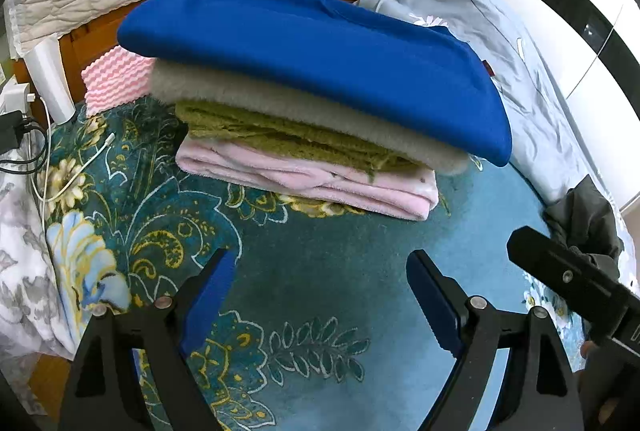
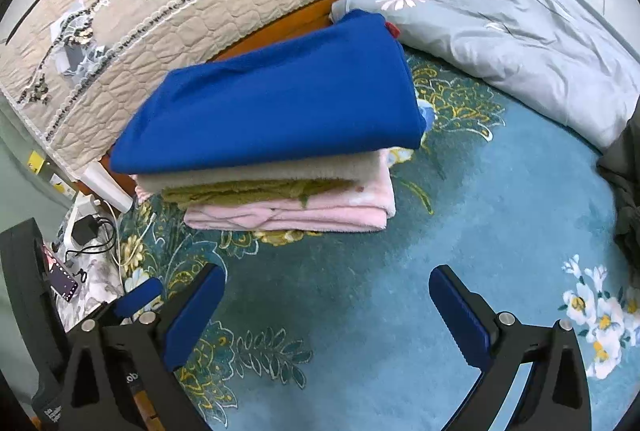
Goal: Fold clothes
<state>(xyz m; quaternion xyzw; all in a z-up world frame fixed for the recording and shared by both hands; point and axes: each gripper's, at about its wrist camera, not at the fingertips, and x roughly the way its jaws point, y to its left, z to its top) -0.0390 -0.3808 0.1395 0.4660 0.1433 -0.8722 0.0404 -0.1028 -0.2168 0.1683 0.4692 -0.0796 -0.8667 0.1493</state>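
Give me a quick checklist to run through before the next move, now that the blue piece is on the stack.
1. Left gripper empty, jaws apart: ok.
2. Right gripper empty, jaws apart: ok.
3. Blue garment lies folded on top of the stack: ok.
4. Stack edges lined up: not ok; the blue garment overhangs the beige layer, the olive layer and the pink layer.
5. Bedspread in front of the stack free for the next fold: ok.
6. Next garment to fold: cannot tell; only a dark grey cloth shows at the right edge.
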